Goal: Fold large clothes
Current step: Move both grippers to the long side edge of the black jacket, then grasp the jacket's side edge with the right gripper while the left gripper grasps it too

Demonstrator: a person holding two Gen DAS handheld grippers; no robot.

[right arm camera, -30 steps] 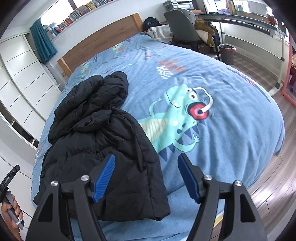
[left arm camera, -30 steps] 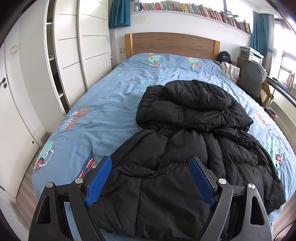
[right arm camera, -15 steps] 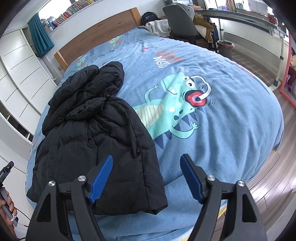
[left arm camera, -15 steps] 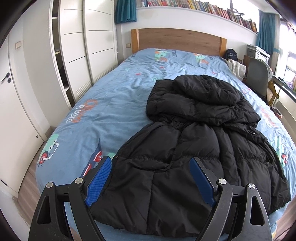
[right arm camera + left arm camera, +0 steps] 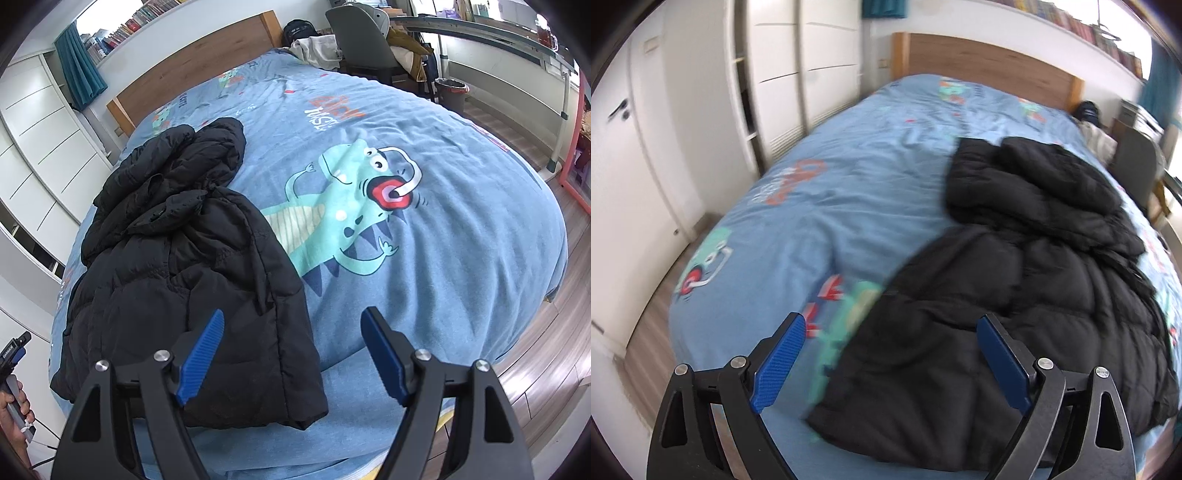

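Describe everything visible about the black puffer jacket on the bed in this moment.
The black puffer jacket is a quilted, padded coat with a slightly shiny, nylon-like shell. It lies loosely spread on the blue cartoon-print duvet, hem toward the foot of the bed, its hood bunched up at the far end toward the wooden headboard. The surface is rumpled with stitched channels; it looks only roughly laid out. Nothing grips it: both grippers sit above its near edge without touching it.

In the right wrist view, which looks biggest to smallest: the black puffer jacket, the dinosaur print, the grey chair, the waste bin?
1. Black puffer jacket
2. Dinosaur print
3. Grey chair
4. Waste bin

The chair and bin sit farther off, so their true sizes may differ.
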